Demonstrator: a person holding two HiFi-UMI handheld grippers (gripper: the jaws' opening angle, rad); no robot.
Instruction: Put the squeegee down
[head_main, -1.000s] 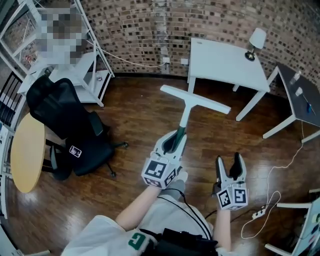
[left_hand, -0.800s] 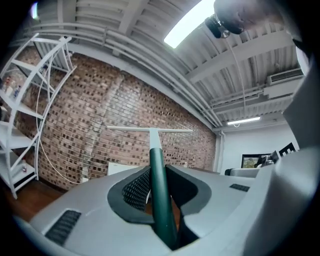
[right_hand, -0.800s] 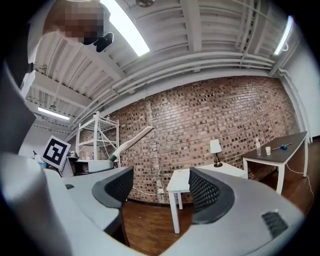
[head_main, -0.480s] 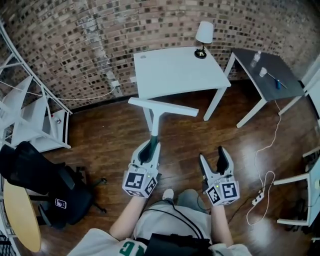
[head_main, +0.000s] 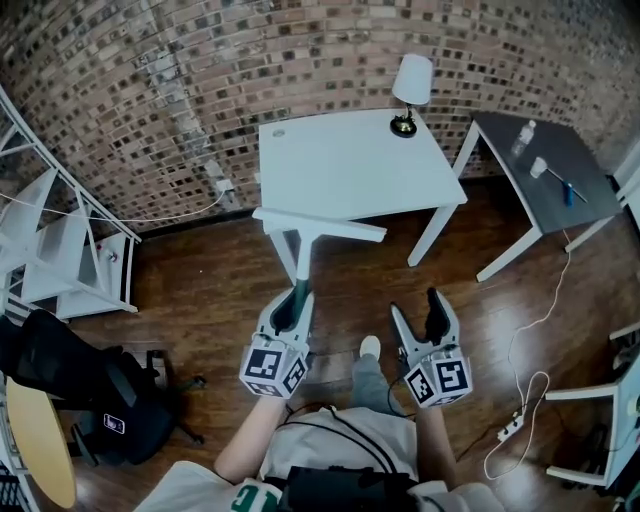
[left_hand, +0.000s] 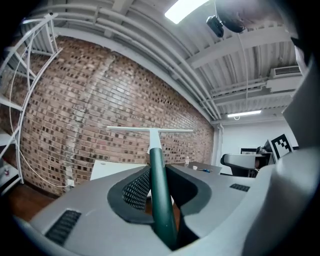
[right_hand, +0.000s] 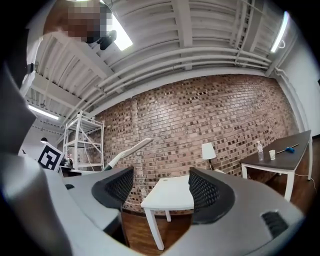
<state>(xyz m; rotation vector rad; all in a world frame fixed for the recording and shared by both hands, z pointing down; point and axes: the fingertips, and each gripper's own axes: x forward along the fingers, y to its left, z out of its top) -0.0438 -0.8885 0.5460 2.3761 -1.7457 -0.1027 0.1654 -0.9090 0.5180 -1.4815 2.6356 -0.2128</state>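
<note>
The squeegee (head_main: 316, 225) has a long white blade and a dark green handle (left_hand: 159, 197). My left gripper (head_main: 292, 300) is shut on that handle and holds it level, blade pointing away from me. The blade hangs in front of the near edge of the white table (head_main: 350, 160), above the floor. In the right gripper view the squeegee (right_hand: 127, 152) shows at the left. My right gripper (head_main: 421, 315) is beside the left one, open with nothing between its jaws, and it faces the white table (right_hand: 167, 196).
A lamp (head_main: 410, 85) stands at the white table's far right corner. A dark table (head_main: 545, 165) with a bottle and a cup is to the right. White shelving (head_main: 60, 250) and a black office chair (head_main: 85, 390) are at the left. A cable with a power strip (head_main: 515, 410) lies on the wooden floor.
Both grippers have travelled across the room towards the white table, which is now straight ahead. The squeegee's blade has come up to the table's near edge. The chair has slid off to the left.
</note>
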